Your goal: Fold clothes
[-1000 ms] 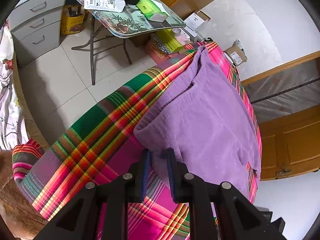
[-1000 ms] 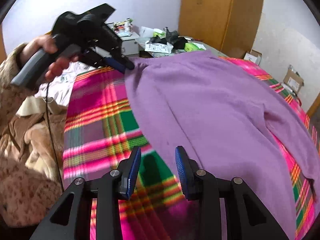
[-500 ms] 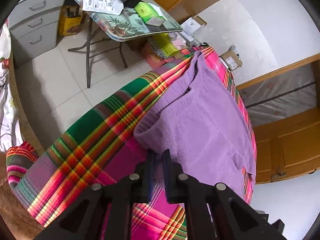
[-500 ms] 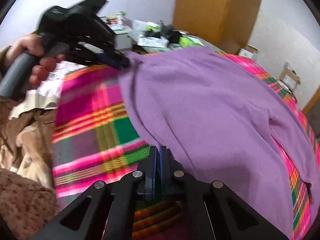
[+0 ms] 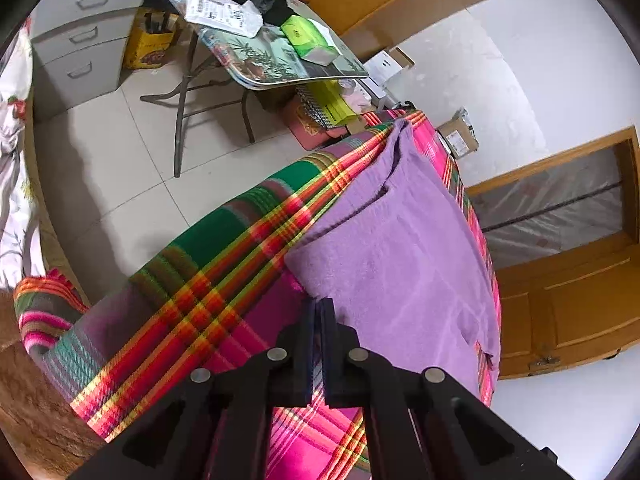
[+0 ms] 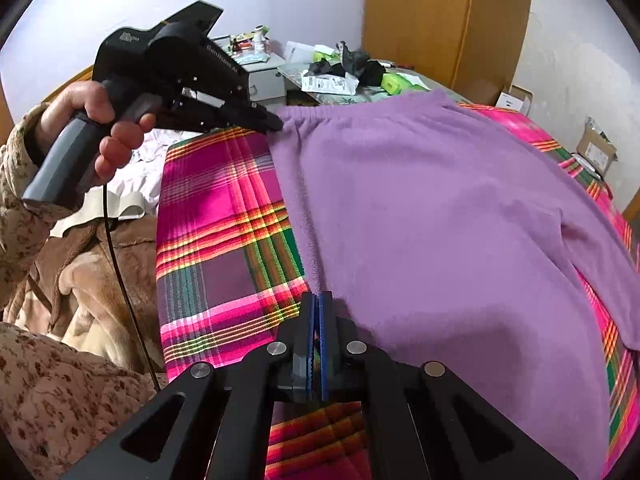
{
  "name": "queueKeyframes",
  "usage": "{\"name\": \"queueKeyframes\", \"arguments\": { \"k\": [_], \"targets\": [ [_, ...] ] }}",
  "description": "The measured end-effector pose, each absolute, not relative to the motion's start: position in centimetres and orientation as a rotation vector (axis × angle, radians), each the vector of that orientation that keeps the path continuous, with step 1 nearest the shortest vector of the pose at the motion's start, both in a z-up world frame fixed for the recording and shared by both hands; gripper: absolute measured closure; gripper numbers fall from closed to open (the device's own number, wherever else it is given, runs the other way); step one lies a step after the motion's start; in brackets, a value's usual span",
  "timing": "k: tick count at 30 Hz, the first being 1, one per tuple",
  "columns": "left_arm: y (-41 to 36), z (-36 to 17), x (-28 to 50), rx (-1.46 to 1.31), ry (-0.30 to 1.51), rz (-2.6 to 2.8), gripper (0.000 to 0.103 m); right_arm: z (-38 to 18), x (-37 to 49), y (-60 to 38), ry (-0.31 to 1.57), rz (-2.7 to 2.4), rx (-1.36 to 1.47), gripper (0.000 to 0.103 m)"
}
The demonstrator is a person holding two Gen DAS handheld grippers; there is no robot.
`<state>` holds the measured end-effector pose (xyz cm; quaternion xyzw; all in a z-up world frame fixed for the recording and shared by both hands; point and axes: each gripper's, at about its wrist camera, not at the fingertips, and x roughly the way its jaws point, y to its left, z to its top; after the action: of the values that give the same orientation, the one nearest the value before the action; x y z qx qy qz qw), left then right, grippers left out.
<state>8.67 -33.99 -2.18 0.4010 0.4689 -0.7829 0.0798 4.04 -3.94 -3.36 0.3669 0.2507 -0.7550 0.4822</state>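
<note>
Both grippers pinch the purple garment [image 6: 440, 220] on our plaid blanket [image 6: 216, 240]. Left gripper [image 5: 318, 304] clamps the waistband corner; right gripper [image 6: 319, 300] clamps the side edge.

- The garment [image 6: 440, 220] lies spread on the blanket [image 6: 216, 240], which covers the bed.
- The right gripper [image 6: 319, 300] sits at the garment's six o'clock edge, jaws together on its hem.
- The left gripper [image 6: 276, 124] is at eleven o'clock, at the waistband corner.
- The folding table [image 5: 280, 68] stands behind the bed at twelve o'clock.
- The drawer unit [image 5: 80, 40] stands left of the table.
- The wardrobe [image 6: 444, 20] stands at one o'clock, behind the table.
</note>
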Motion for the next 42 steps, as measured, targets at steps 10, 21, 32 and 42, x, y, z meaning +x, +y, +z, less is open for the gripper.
{"name": "queueKeyframes", "arguments": {
  "k": [10,21,32,42],
  "targets": [
    [-35.2,-2.1,10.0,1.172,1.363,-2.278,0.103,-4.1,3.4,-4.5,0.514,-1.809,0.950,0.101],
    [-32.8,1.4,7.0,1.180,1.233,-2.440,0.102,-0.9,-0.4,0.1,0.369,-1.976,0.932,0.083],
    [-28.9,2.4,1.0,1.357,1.101,-2.521,0.096,-2.8,-5.4,5.4,0.275,-2.118,1.112,0.080],
    [-28.6,3.5,-6.1,1.400,0.845,-2.559,0.091,-2.3,-7.6,7.0,0.247,-2.118,1.145,0.076]
  ]
}}
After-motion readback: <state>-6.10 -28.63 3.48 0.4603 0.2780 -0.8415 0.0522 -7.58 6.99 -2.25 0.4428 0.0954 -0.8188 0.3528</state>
